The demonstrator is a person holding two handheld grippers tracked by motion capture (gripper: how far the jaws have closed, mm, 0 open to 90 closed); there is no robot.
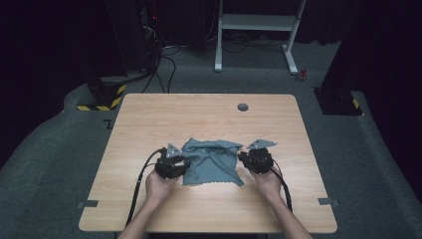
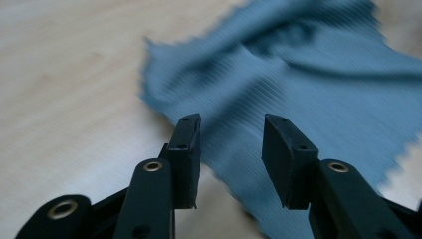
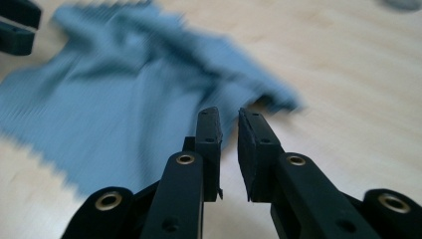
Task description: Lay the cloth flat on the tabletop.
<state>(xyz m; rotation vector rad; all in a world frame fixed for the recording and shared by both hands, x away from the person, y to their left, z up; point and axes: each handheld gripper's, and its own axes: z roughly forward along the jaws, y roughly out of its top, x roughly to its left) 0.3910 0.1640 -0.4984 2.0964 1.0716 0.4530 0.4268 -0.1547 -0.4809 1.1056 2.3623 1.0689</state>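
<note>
A: Start at the left. Where does the cloth [image 1: 213, 162] lie, and what is the left gripper [image 1: 180, 166] doing?

B: The blue-grey cloth lies crumpled on the wooden table [image 1: 149, 124], a little nearer the person's edge than the middle, with the grey grommet [image 1: 242, 106] well beyond it. The left gripper sits at the cloth's left edge. In the left gripper view its jaws stand apart with a clear gap and nothing between the pads [image 2: 186, 144]; the cloth's border lies just beyond and under them.

A: So it holds nothing?

B: Nothing. To take hold well, I'd judge it should slide in low over the cloth's left border, near a corner, and pinch a single layer (not a bunched fold, or the sheet won't spread flat).

A: And across the cloth?

B: The middle is rumpled, with ridges running toward its far edge; the near edge, the one with the zigzag cut, lies flatter.

A: The right gripper [image 1: 247, 159]?

B: At the cloth's right edge, mirroring the left. In the right gripper view its jaws leave only a narrow slit, with no fabric between them; the cloth's right corner lies just past the tips. It probably needs a wider gap before going in. Then both hands should draw away from the cloth's middle evenly, keeping low.
</note>
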